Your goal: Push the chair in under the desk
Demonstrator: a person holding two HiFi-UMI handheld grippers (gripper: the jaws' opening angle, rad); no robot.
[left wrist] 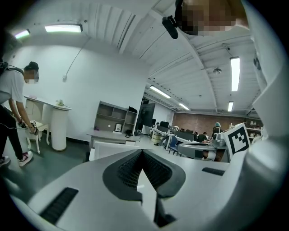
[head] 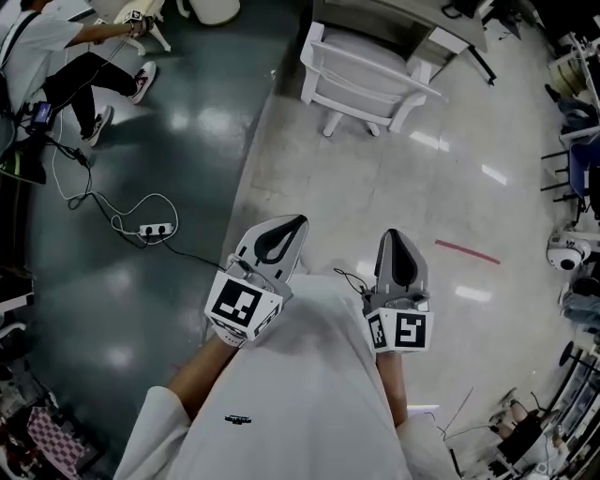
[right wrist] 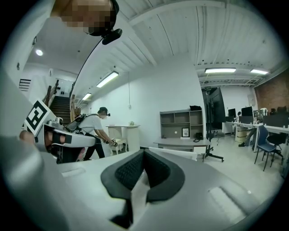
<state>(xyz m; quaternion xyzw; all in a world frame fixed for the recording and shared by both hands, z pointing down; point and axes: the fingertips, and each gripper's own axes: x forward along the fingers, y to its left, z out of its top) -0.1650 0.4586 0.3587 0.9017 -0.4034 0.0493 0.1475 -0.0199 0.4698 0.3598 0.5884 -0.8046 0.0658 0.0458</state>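
A white chair stands on the pale floor well ahead of me, its back toward me, in front of a grey desk. In the left gripper view the chair shows just over the jaws, with the desk behind it. The right gripper view shows the chair and desk too. My left gripper and right gripper are held side by side close to my body, far from the chair. Both are shut with nothing between the jaws.
A person bends over a white chair at the far left. A power strip with looping cable lies on the dark floor to my left. A red tape strip marks the floor at right. Equipment clutters the right edge.
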